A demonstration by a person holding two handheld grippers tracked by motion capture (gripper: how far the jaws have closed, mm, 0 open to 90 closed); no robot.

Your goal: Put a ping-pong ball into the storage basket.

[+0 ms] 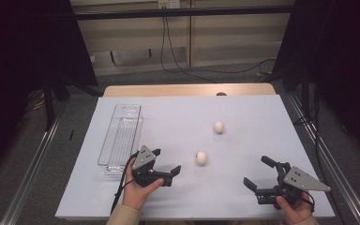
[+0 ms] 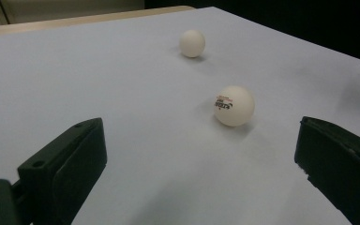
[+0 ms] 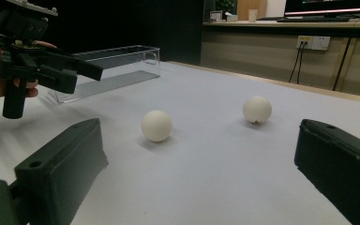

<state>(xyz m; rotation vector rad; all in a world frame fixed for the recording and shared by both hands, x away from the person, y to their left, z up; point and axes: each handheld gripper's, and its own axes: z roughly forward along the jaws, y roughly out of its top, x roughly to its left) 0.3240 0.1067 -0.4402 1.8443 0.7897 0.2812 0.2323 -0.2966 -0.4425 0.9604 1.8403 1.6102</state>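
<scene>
Fingers (image 2: 70, 164) of the left gripper (image 1: 163, 165) are spread wide and empty, aimed at the near ball (image 1: 201, 158).

Both pairs are spread with nothing between them; the right gripper (image 1: 258, 176) hovers near the table's (image 1: 178, 197) front right corner, the left one near the front edge, left of centre. The near ball lies mid-table just beyond the left fingers; the far ball (image 1: 219, 126) lies farther back. Likely a ping-pong ball: very light, hard, smooth, quick to roll, so pinch gently across its widest part. The left gripper view shows a printed logo on the near ball (image 2: 234, 105); the right gripper view shows the clear tray (image 3: 117, 63) by the left edge and the left gripper (image 3: 51, 63) side-on.
</scene>
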